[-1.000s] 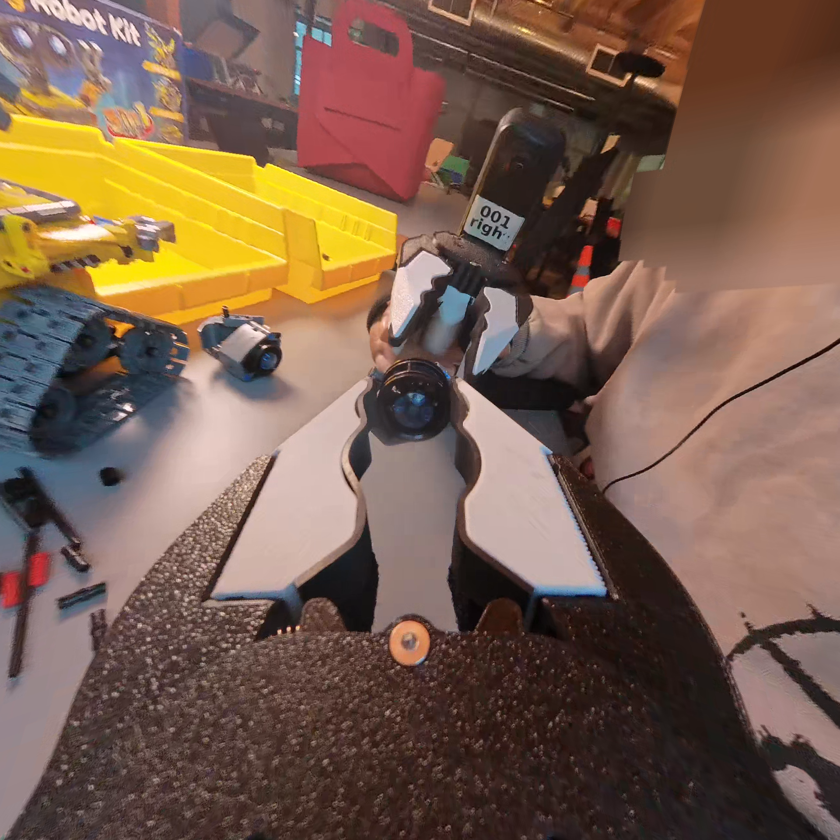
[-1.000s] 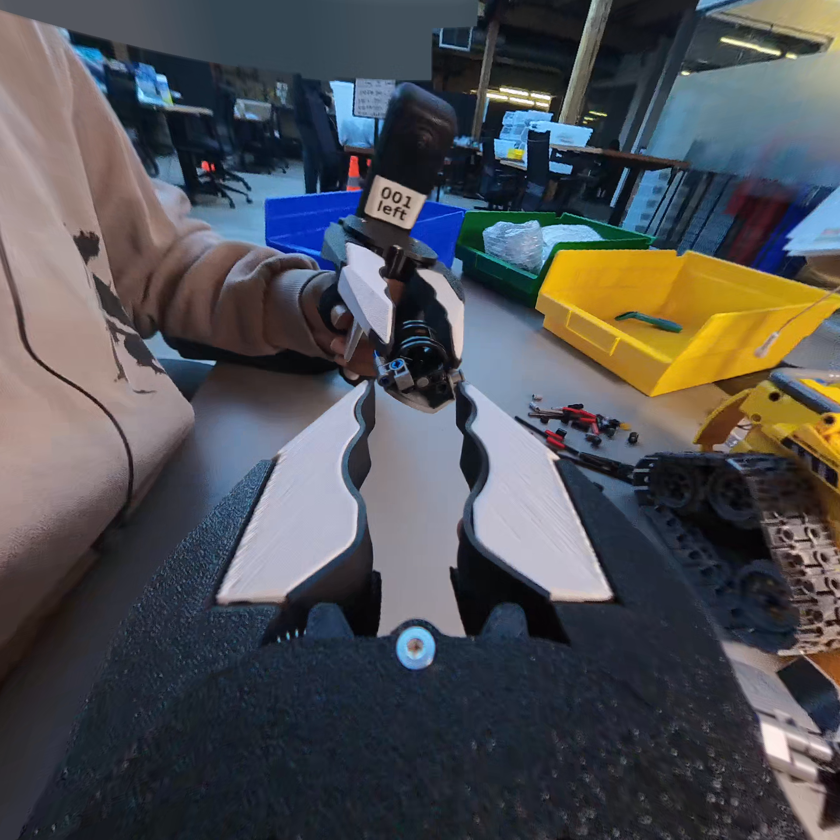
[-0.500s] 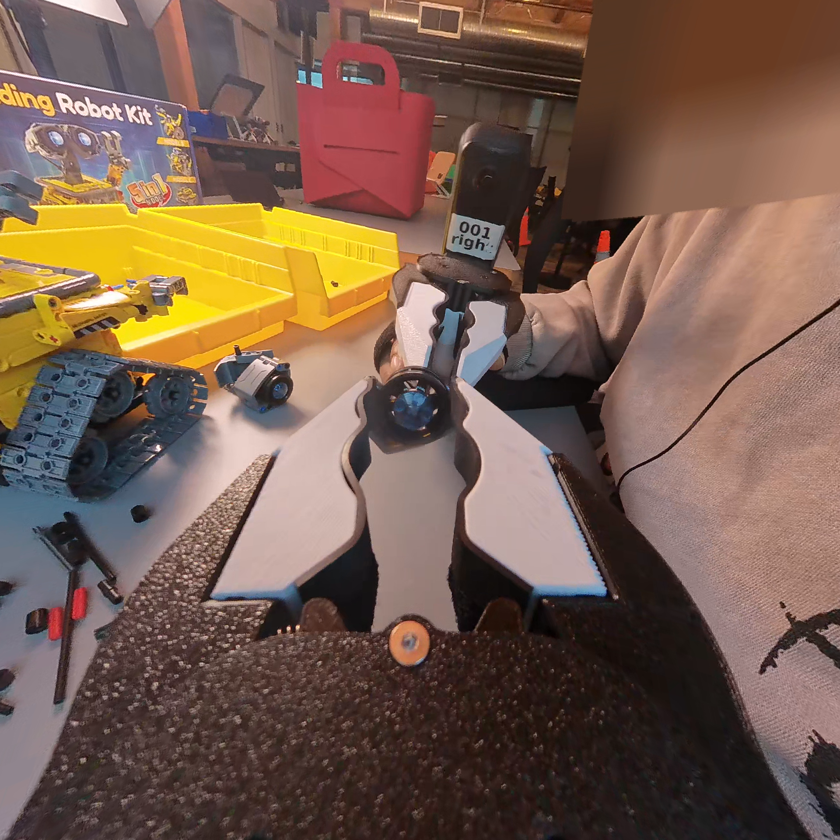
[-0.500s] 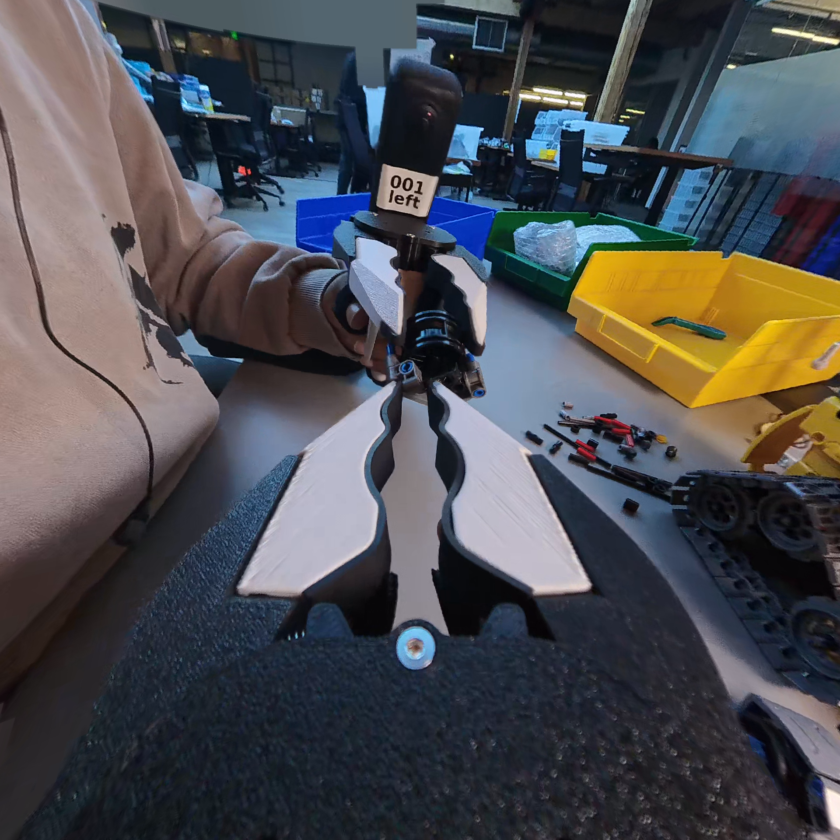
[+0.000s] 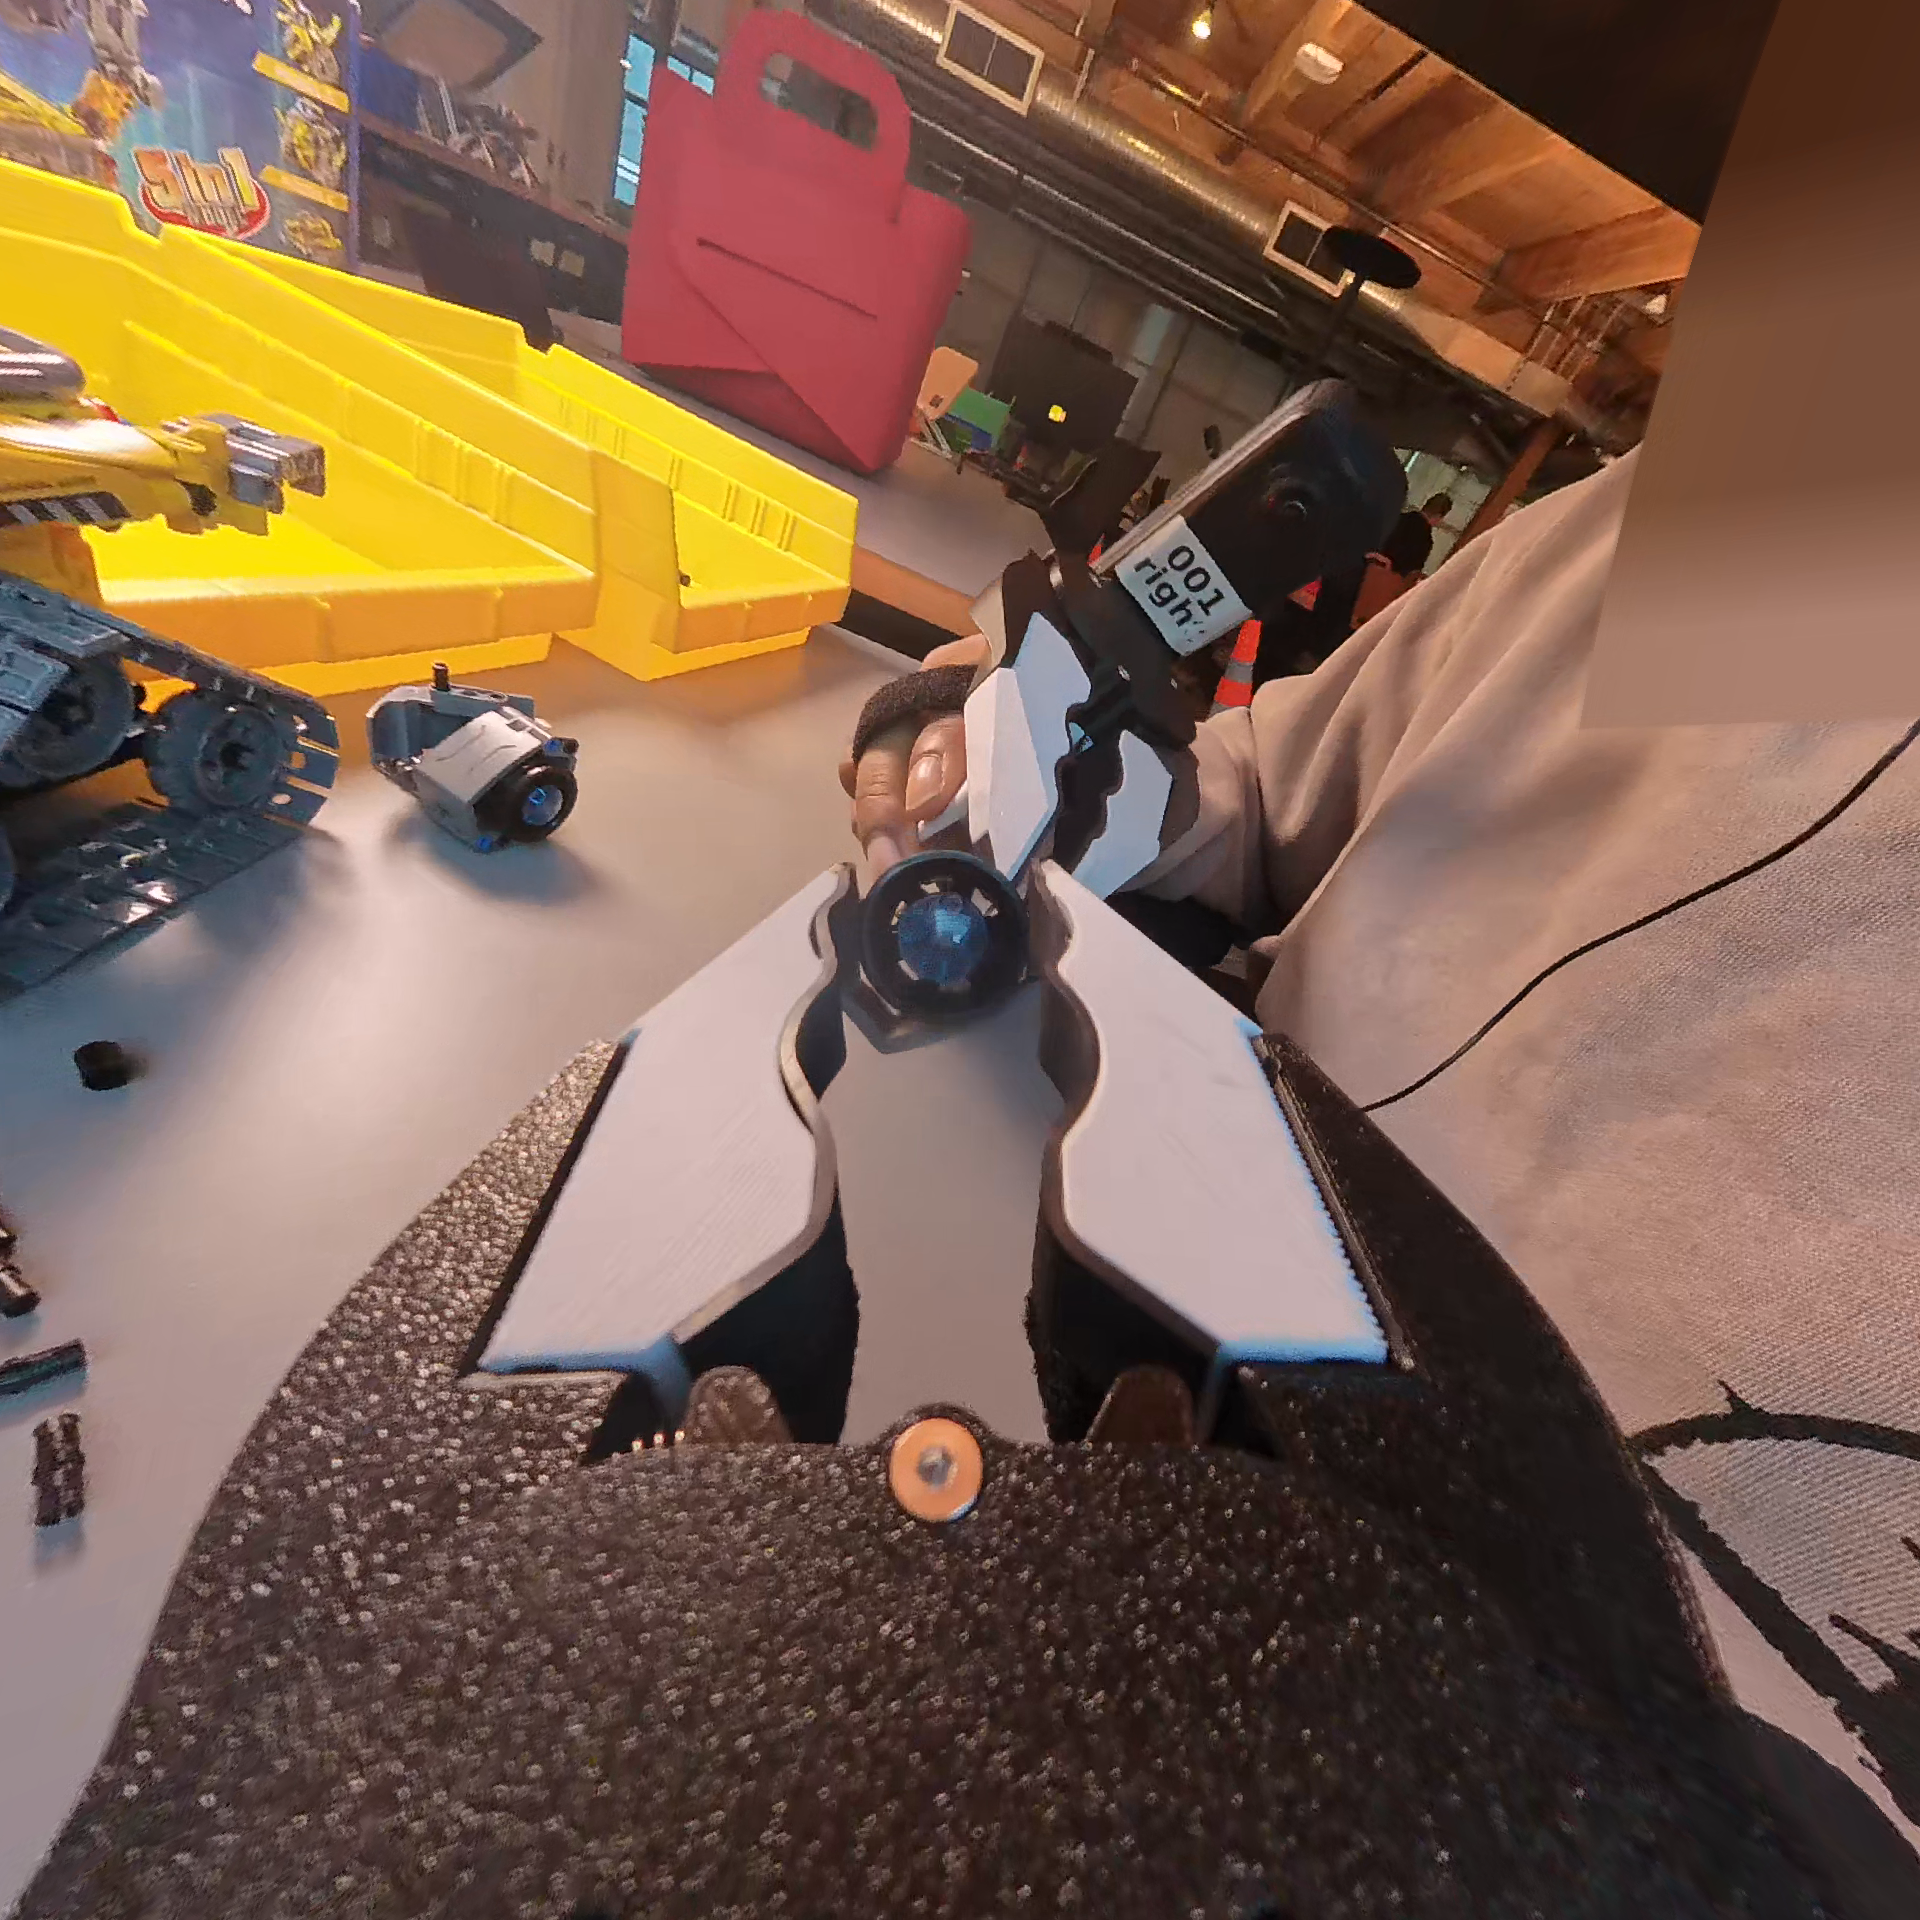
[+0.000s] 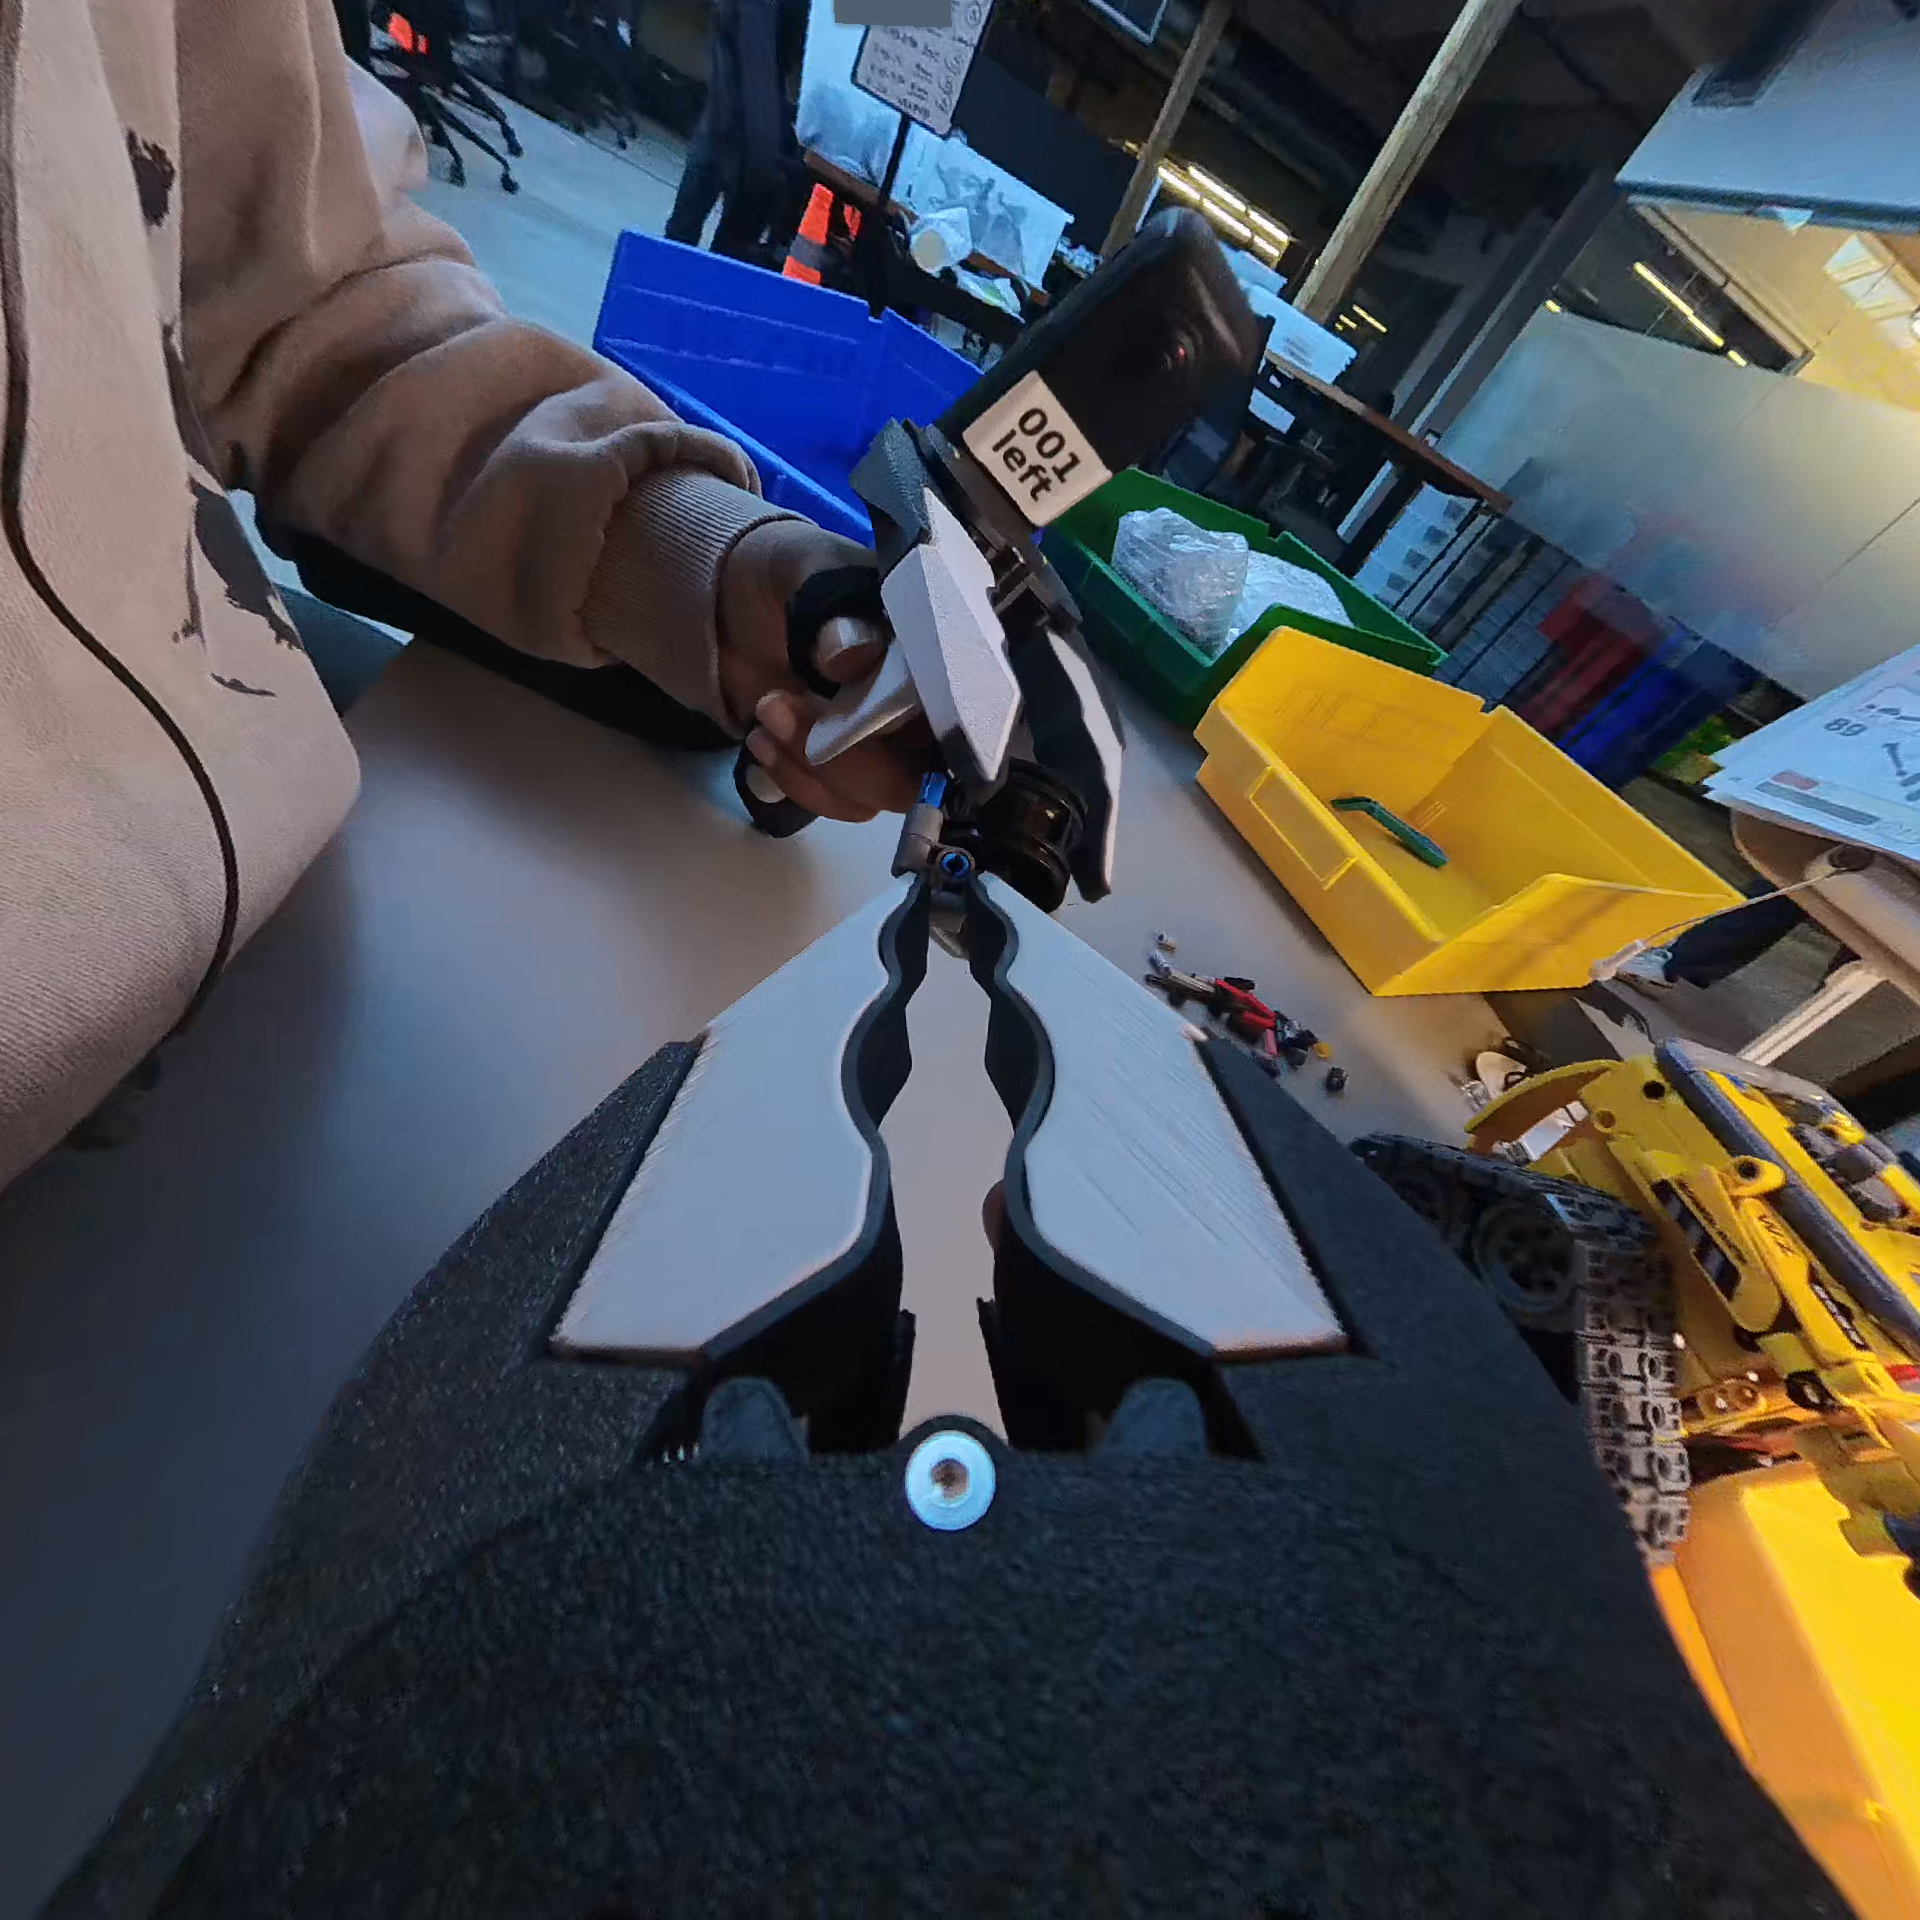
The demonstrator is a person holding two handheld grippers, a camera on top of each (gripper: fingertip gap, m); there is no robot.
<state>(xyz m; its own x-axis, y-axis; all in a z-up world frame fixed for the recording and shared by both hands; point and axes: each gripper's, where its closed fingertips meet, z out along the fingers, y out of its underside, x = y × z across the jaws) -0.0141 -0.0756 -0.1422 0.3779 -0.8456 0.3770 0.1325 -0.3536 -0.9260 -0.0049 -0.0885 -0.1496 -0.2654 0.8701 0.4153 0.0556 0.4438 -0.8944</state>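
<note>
My left gripper [image 5: 940,906] is shut on a small wheel assembly, gripping its black wheel with a blue hub [image 5: 940,935] above the grey table [image 5: 416,1039]. My right gripper [image 6: 945,883] faces it and is shut on the assembly's other end, a grey connector with a blue pin [image 6: 938,854]. In the right wrist view the left gripper [image 6: 1039,831] holds the black wheel [image 6: 1023,826]. In the left wrist view the right gripper [image 5: 1049,821] comes in from behind the wheel. A person's hands hold both tools.
A second wheel assembly [image 5: 473,764] lies on the table. A yellow tracked vehicle model [image 5: 104,665] [image 6: 1714,1247] stands nearby. Yellow bins [image 5: 416,499] [image 6: 1455,831], a blue bin [image 6: 758,364], a green bin [image 6: 1195,582], a red bag [image 5: 790,270] and loose small parts [image 6: 1236,1013] [image 5: 52,1371] surround it. The tips of both grippers are at nearly the same place.
My right gripper has gone from open around the assembly's far end to shut on its grey connector. Both grippers have tilted, and the left has kept its grip on the wheel.
</note>
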